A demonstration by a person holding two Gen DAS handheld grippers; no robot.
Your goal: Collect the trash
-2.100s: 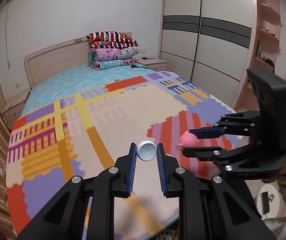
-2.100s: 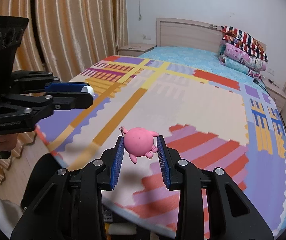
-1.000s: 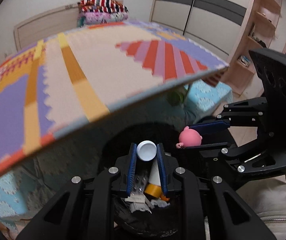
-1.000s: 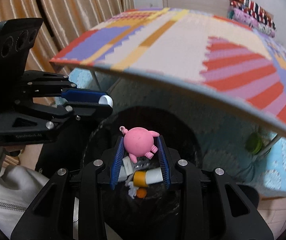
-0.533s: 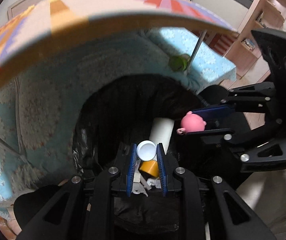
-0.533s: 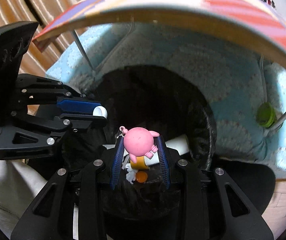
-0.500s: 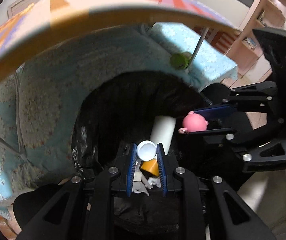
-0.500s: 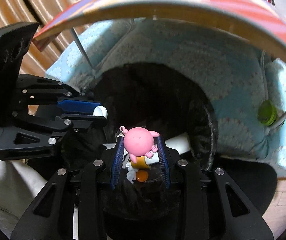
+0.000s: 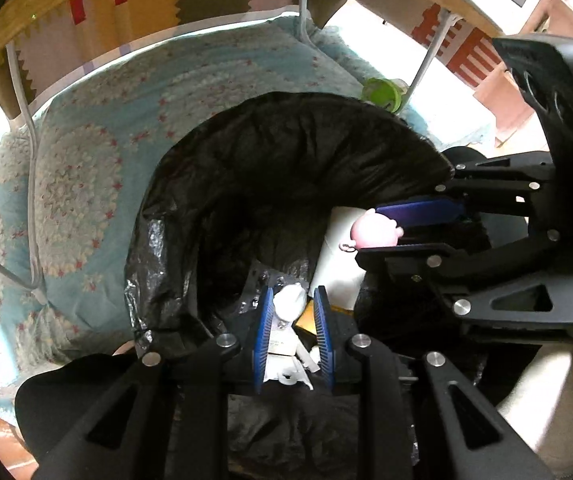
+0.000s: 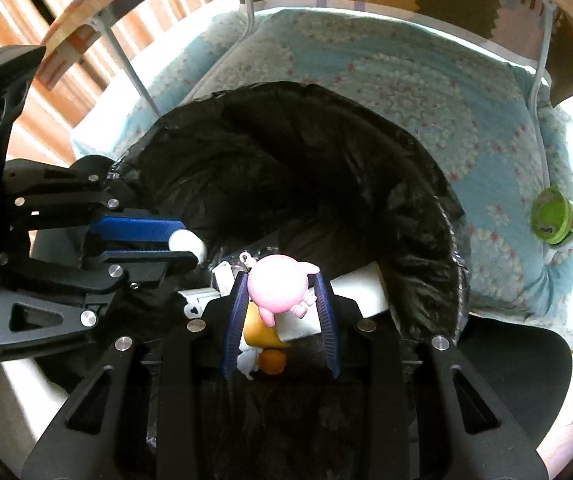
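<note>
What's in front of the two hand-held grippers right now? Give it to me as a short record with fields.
left hand-held gripper: closed on a small white cap, over the bin
right hand-held gripper: closed on a pink round toy, over the bin
bin: black bag-lined trash bin, open, directly below both grippers
bin contents: white tube, orange piece, white scraps
surroundings: blue patterned bedding; green cup by a metal leg
status: neither item released yet
</note>
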